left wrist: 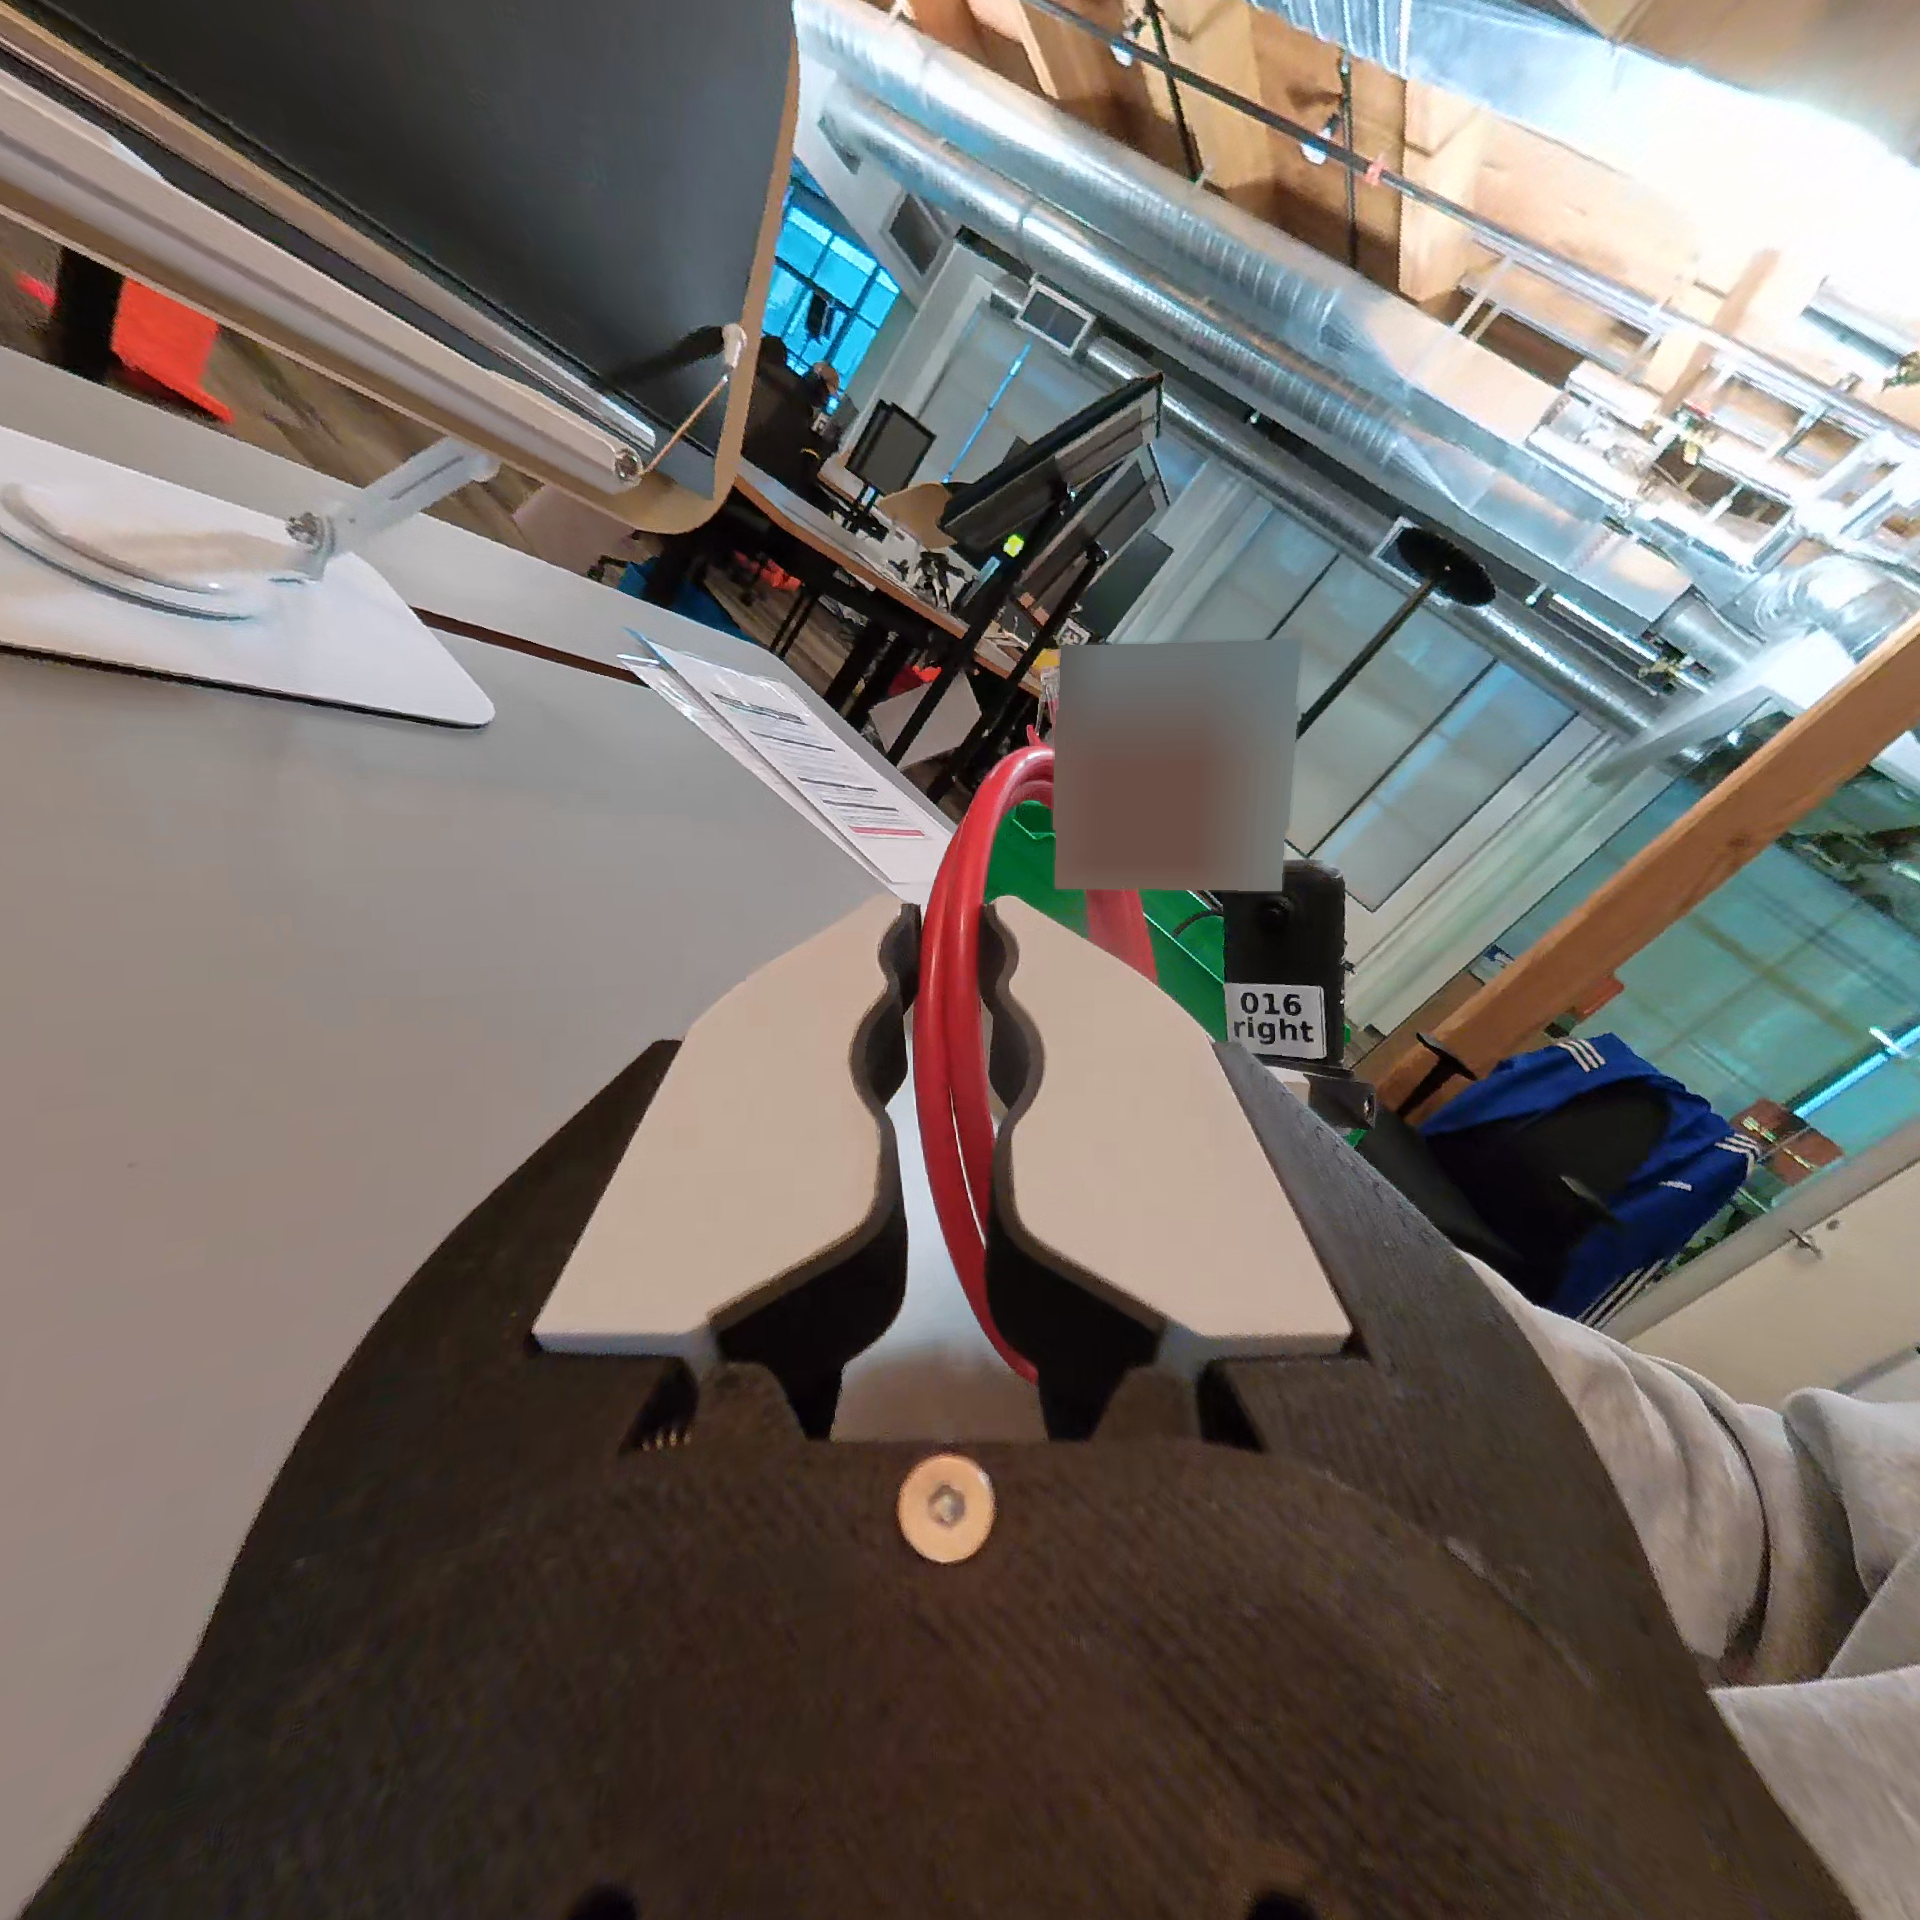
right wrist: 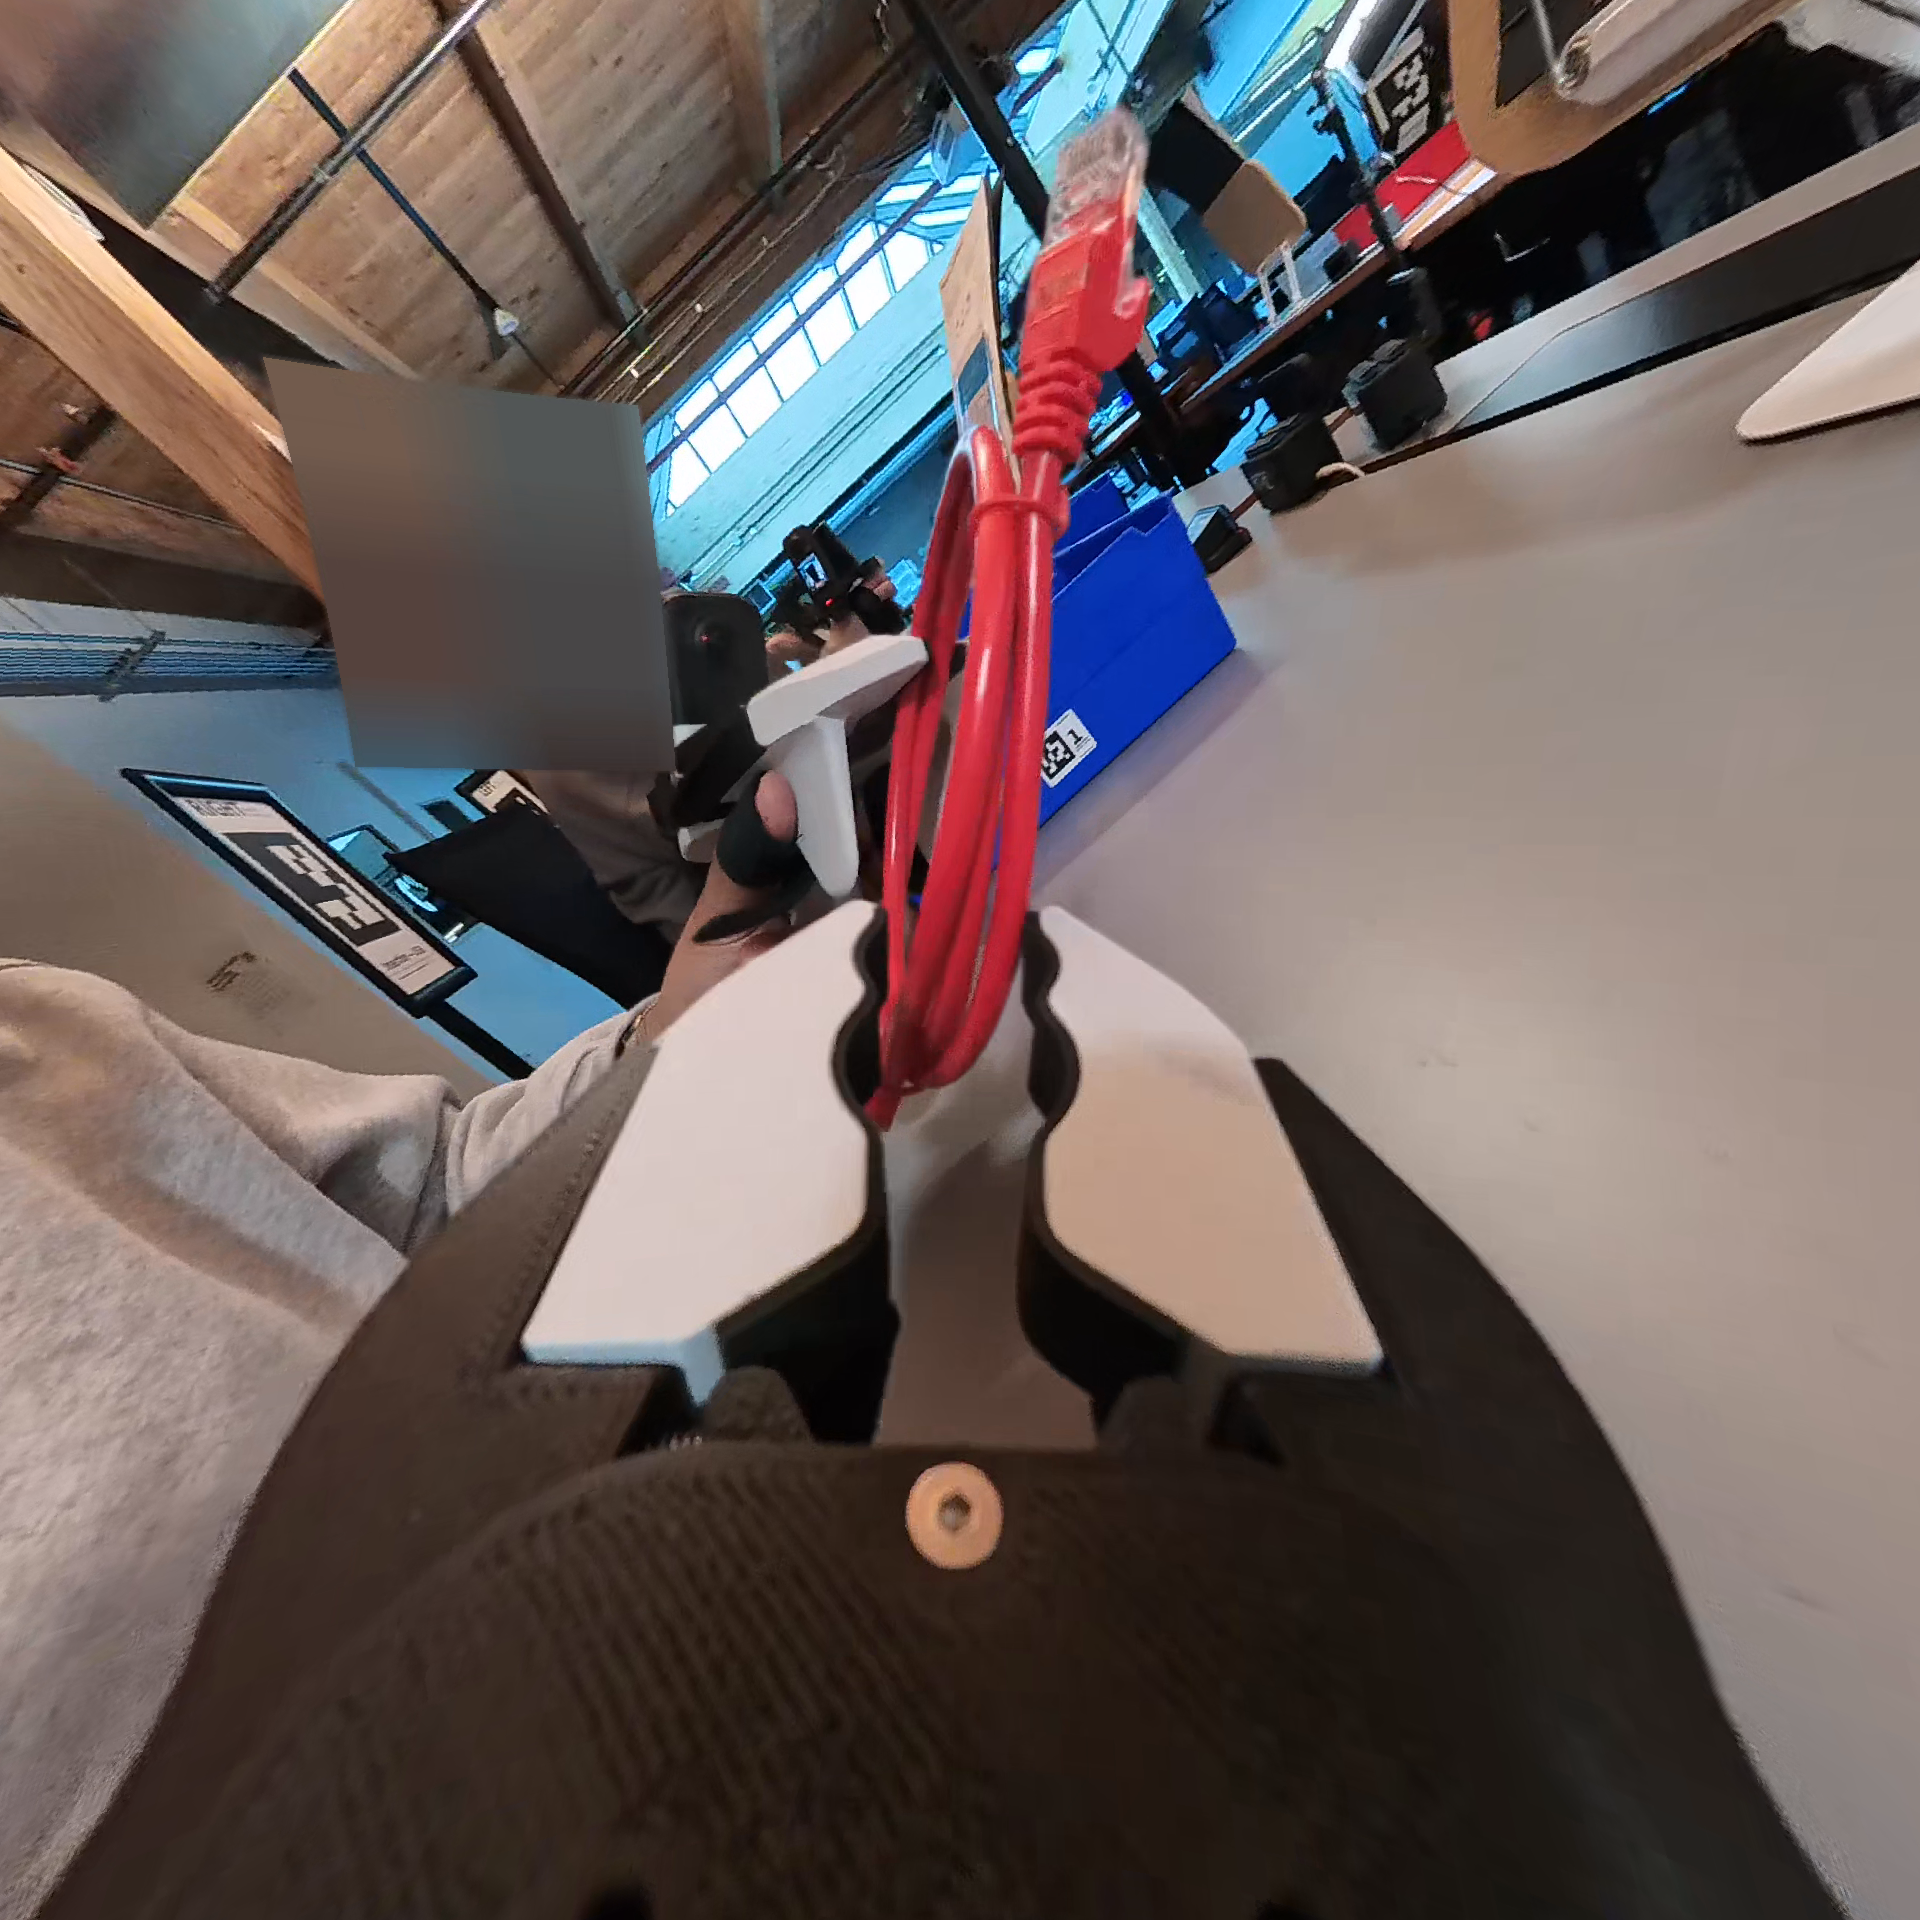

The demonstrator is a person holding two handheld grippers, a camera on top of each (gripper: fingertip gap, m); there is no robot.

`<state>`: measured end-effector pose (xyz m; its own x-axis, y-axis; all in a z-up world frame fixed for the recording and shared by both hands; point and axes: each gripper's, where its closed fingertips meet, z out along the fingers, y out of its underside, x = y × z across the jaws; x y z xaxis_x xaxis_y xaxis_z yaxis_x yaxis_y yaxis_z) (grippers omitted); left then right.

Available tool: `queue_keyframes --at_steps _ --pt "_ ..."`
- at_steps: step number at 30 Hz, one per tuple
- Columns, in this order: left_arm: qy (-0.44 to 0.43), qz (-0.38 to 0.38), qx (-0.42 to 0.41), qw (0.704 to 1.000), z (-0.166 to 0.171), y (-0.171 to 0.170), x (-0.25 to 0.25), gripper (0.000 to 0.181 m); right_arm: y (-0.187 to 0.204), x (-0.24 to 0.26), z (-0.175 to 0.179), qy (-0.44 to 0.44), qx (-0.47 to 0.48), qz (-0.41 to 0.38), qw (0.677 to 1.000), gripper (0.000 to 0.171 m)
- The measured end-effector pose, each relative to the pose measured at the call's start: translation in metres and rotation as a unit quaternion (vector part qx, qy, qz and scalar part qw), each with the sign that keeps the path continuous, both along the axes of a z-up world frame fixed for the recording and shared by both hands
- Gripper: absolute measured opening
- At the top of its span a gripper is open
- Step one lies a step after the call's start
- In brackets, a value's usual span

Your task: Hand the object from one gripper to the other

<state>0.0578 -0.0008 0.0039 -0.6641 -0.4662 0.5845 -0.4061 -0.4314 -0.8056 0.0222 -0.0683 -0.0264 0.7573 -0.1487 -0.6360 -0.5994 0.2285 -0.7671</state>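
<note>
Left wrist view: the left gripper (left wrist: 951, 925) has its jaws drawn narrow around the strands of a coiled red cable (left wrist: 961, 1091), which runs between the fingers toward 12 o'clock. The grey table (left wrist: 364, 935) lies at 9 o'clock.

Right wrist view: the right gripper (right wrist: 956, 925) has its jaws set narrow about the lower loop of the same cable (right wrist: 971, 748); whether they press on it cannot be told. The cable rises toward 12 o'clock, ending in a red plug (right wrist: 1086, 281). The other gripper's white finger (right wrist: 831, 696) touches the coil at 10 o'clock. A blue bin (right wrist: 1132, 644) sits on the table (right wrist: 1507, 935) at 1 o'clock.
</note>
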Motion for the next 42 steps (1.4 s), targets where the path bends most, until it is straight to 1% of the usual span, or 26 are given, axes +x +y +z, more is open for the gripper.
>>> queue_keyframes --at_steps 1,4,12,16,18,20,24,26,30,32,35,37,42 --pt "-0.001 -0.001 -0.001 1.000 0.000 -0.001 0.000 0.009 0.000 0.000 0.000 -0.005 -0.003 0.000 1.000 0.022" --pt "-0.007 -0.006 0.003 1.000 0.000 -0.001 -0.001 0.009 -0.002 -0.001 0.003 -0.010 -0.004 -0.001 1.000 0.020" --pt "-0.002 0.010 0.039 0.999 -0.009 -0.004 0.002 0.011 -0.008 0.005 0.004 -0.008 -0.008 -0.021 1.000 0.019" --pt "-0.015 0.040 0.068 0.997 -0.009 -0.001 0.005 0.035 -0.014 0.013 -0.001 0.003 -0.017 -0.046 0.999 0.019" --pt "-0.033 0.063 0.101 0.992 -0.009 0.000 0.006 0.041 -0.018 0.018 -0.002 0.016 -0.013 -0.058 0.998 0.018" --pt "-0.061 0.069 0.149 0.985 -0.009 -0.004 0.003 0.037 -0.022 0.023 -0.003 0.029 -0.004 -0.070 0.997 0.018" --pt "-0.125 0.031 0.247 0.960 -0.013 -0.032 -0.016 0.016 -0.028 0.030 -0.005 0.048 0.004 -0.091 0.995 0.018" --pt "-0.132 -0.008 0.294 0.947 -0.027 -0.053 -0.028 0.017 -0.028 0.030 -0.006 0.054 0.008 -0.094 0.994 0.018" --pt "-0.118 -0.073 0.375 0.917 -0.064 -0.084 -0.048 0.036 -0.025 0.027 -0.004 0.057 0.013 -0.094 0.994 0.018" --pt "-0.128 -0.075 0.411 0.900 -0.076 -0.089 -0.052 0.038 -0.023 0.025 -0.004 0.052 0.007 -0.095 0.994 0.018" --pt "-0.169 -0.059 0.444 0.878 -0.075 -0.092 -0.054 0.038 -0.020 0.022 -0.002 0.045 0.008 -0.092 0.995 0.017" --pt "-0.181 -0.050 0.463 0.866 -0.077 -0.091 -0.053 0.034 -0.018 0.020 -0.001 0.047 0.013 -0.089 0.995 0.018" --pt "-0.181 -0.053 0.472 0.861 -0.081 -0.090 -0.053 0.024 -0.013 0.016 0.000 0.036 0.004 -0.083 0.996 0.017"
